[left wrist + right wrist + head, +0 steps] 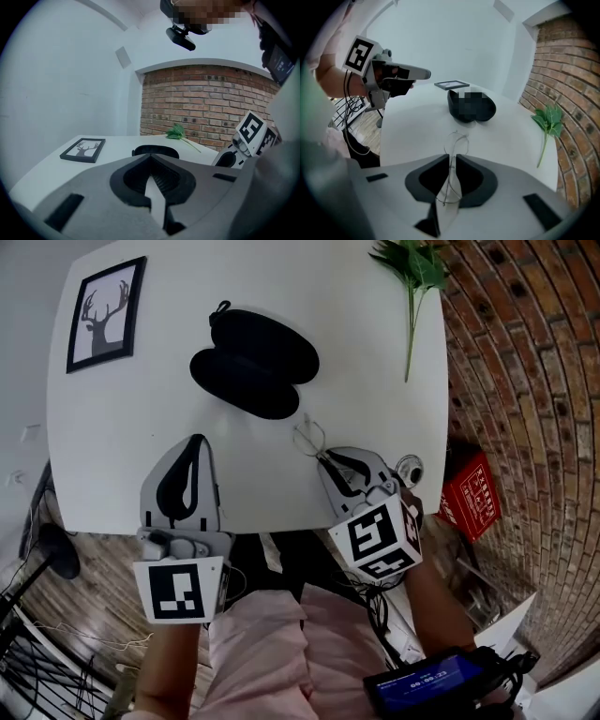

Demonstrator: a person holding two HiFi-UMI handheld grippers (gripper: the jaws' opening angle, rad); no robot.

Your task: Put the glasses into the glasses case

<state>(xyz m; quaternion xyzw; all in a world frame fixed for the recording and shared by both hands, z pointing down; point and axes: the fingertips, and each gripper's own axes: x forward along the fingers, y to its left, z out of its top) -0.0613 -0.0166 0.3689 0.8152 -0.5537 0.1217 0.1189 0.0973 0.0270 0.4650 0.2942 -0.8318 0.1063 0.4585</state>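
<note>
The black glasses case (pixel 255 367) lies open on the white table (pixel 122 446), a little past the middle. Thin wire-framed glasses (pixel 309 437) sit just in front of the case, toward the right. My right gripper (pixel 323 457) is shut on them; in the right gripper view the wire frame (pixel 457 140) sticks out past the closed fingertips (pixel 453 157), lenses toward the case (pixel 454 110). My left gripper (pixel 196 440) hovers near the table's front edge, left of the glasses. Its jaws meet at the tip (pixel 150 157) with nothing between them. The case (pixel 154 150) lies straight ahead of it.
A framed deer picture (pixel 105 313) lies at the table's far left corner. A green leafy sprig (pixel 412 277) lies along the far right edge. A red box (pixel 473 493) sits on the floor by the brick wall (pixel 534 352). A black stand base (pixel 56 554) is at the lower left.
</note>
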